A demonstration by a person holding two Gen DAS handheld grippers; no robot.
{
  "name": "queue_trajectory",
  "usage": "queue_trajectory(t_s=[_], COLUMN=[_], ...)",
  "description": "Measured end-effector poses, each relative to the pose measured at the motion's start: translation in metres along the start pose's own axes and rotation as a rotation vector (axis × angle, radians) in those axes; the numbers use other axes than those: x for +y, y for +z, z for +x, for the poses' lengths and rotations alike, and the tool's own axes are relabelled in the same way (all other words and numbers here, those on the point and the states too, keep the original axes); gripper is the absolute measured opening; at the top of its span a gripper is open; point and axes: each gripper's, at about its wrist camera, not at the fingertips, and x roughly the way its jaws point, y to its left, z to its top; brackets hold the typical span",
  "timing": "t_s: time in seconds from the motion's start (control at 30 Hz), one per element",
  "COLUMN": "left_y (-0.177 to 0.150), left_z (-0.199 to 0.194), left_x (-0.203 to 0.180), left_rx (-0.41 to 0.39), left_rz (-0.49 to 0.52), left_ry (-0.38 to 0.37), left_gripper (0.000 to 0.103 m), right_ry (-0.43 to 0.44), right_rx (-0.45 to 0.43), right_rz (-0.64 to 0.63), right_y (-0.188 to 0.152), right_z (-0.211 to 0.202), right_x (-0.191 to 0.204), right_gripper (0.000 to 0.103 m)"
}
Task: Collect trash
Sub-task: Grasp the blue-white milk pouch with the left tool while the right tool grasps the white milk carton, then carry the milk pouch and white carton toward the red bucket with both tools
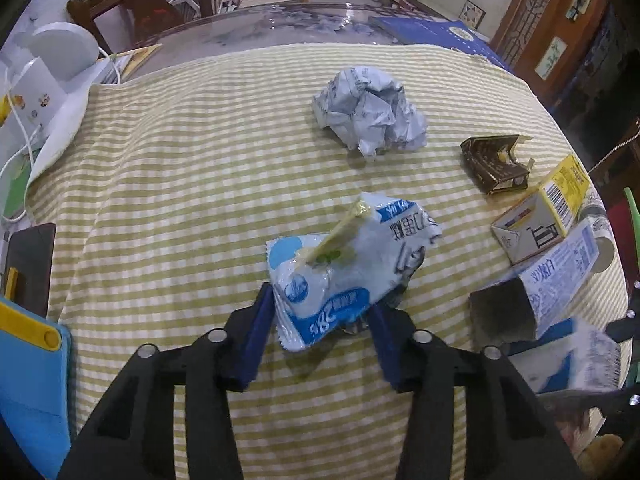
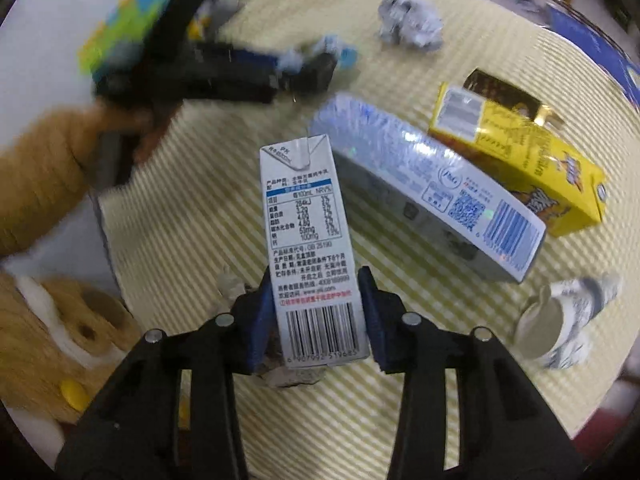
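Left wrist view: the left tool (image 1: 324, 312) is clamping the lower edge of a blue-and-white snack wrapper (image 1: 348, 264) at lower centre, a yellow strip (image 1: 340, 232) lying on top of it. The wrapper is thin, crinkly film, probably very light, limp and slippery, so an edge pinch deep in the pads looks the safest hold. Further right, a crumpled paper ball (image 1: 370, 110) is resting above centre, soft and easily crushed; a brown torn box (image 1: 494, 164) and a yellow carton (image 1: 544, 208) are lying at right.

Right wrist view: the right tool (image 2: 320, 316) is gripping a white milk carton (image 2: 312, 248) by its two narrow sides near the barcode end. The carton is stiff card, likely empty and light, and would dent under hard pressure. To its right are lying a long blue-and-white box (image 2: 424, 192) and a crushed paper cup (image 2: 560, 320).

The bench (image 1: 200, 160) is covered with a yellow-and-white striped cloth, soft and liable to bunch. Wooden chairs (image 1: 140, 4) and dark wood furniture are standing behind, in a domestic room.
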Motion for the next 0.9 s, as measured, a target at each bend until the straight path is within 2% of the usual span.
queue_trajectory(t_s=[0.13,0.33,0.43,0.67,0.9], left_y=[-0.001,0.0,0.002,0.003,-0.001], left_z=[-0.016,-0.048,-0.061,-0.089,-0.097], left_x=[0.001,-0.009,-0.022,-0.061,-0.081], left_rx=[-0.053,-0.122,-0.147,-0.205,-0.212], left_rz=[-0.032,-0.082,-0.082,-0.006,0.027], left_ry=[0.015,-0.02,-0.045,-0.09,-0.112], left_gripper=[0.04,0.04,0.04,0.04,0.04], right_ry=[0.076,0.144,0.159,0.123,0.103], right_rx=[-0.187,-0.453,-0.514,-0.601,-0.648], right_rz=[0.17,0.357,0.402,0.435,0.473], right_y=[-0.013,-0.029,-0.04,-0.065,-0.085], right_z=[-0.029,-0.072,-0.08,-0.101,-0.113], right_x=[0.0,-0.01,-0.009,0.001,0.001], right_gripper=[0.04,0.04,0.04,0.04,0.04])
